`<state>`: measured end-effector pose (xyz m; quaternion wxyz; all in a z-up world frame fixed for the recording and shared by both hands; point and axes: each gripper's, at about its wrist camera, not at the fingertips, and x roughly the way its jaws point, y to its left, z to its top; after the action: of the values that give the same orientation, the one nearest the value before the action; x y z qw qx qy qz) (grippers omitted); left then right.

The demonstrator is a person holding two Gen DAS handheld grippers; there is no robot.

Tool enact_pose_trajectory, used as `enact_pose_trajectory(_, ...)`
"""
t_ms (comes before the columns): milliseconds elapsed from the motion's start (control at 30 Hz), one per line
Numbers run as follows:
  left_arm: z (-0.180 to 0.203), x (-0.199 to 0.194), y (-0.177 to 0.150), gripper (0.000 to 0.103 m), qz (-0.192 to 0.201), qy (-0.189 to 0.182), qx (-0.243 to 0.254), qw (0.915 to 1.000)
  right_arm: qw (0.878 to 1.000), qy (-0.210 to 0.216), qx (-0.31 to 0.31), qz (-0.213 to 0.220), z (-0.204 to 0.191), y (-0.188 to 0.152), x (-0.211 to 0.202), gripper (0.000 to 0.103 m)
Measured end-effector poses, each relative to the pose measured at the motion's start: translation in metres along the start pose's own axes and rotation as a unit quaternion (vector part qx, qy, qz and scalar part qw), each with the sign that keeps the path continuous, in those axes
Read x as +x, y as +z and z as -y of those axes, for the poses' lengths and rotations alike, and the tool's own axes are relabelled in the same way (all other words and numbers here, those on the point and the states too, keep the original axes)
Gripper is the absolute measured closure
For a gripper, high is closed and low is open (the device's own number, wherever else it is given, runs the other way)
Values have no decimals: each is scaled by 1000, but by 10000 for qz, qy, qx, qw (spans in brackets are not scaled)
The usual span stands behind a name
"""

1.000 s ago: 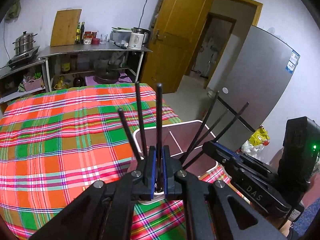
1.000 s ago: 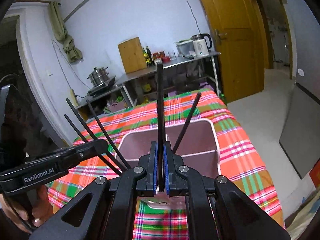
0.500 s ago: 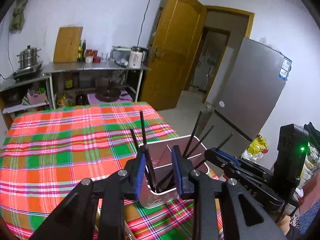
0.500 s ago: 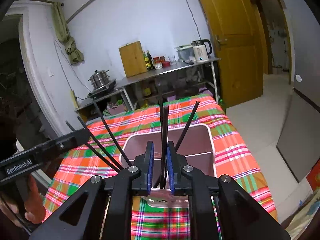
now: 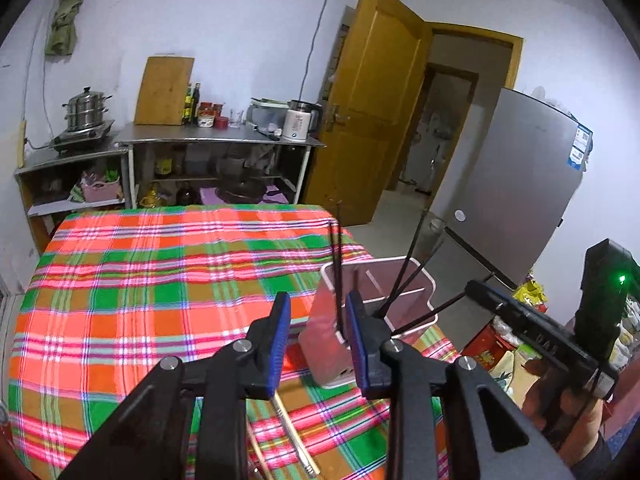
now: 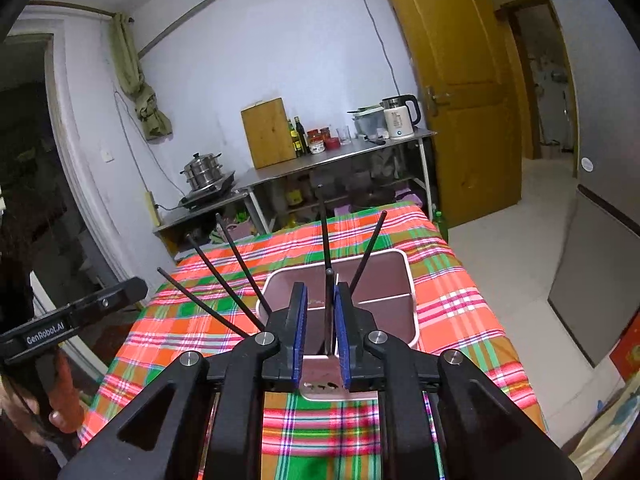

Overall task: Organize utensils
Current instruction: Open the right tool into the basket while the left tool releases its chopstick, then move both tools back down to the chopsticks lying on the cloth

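A pink divided utensil holder (image 5: 400, 312) (image 6: 394, 304) stands on the plaid tablecloth near the table's right edge. Several black chopsticks (image 5: 408, 268) (image 6: 240, 276) stand in it, leaning outward. My left gripper (image 5: 318, 338) is open and empty, raised just left of and in front of the holder. My right gripper (image 6: 322, 328) is open over the holder's near edge; one upright black chopstick (image 6: 327, 280) stands loose between its blue pads. Two pale chopsticks (image 5: 294, 436) lie on the cloth under my left gripper.
The plaid-covered table (image 5: 140, 280) stretches back toward a steel counter (image 5: 220, 142) with a kettle, jars, cutting board and steamer pot. A wooden door (image 5: 372, 120) and a grey fridge (image 5: 508, 200) stand to the right. The other hand-held gripper (image 6: 72, 320) shows at left.
Both grippers opened and let go of their black chopsticks, which now stand in the holder. Both grippers rose and pulled back, the left one moving left of the holder.
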<state>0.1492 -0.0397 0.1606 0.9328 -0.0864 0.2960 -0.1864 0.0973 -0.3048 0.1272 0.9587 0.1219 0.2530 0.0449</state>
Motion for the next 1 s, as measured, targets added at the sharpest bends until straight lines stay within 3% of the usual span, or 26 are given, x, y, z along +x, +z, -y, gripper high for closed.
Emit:
enact_pose_trajectory(667,-46,-1,-82,74,-461,338,-526,9970,9998,153,58,-145,-4,-34,-16,89)
enact_pose_trajectory(1000,-64,17,-112,74,-776,621,-730,9924,9975,431,-172,-529,-24,-65,3,89)
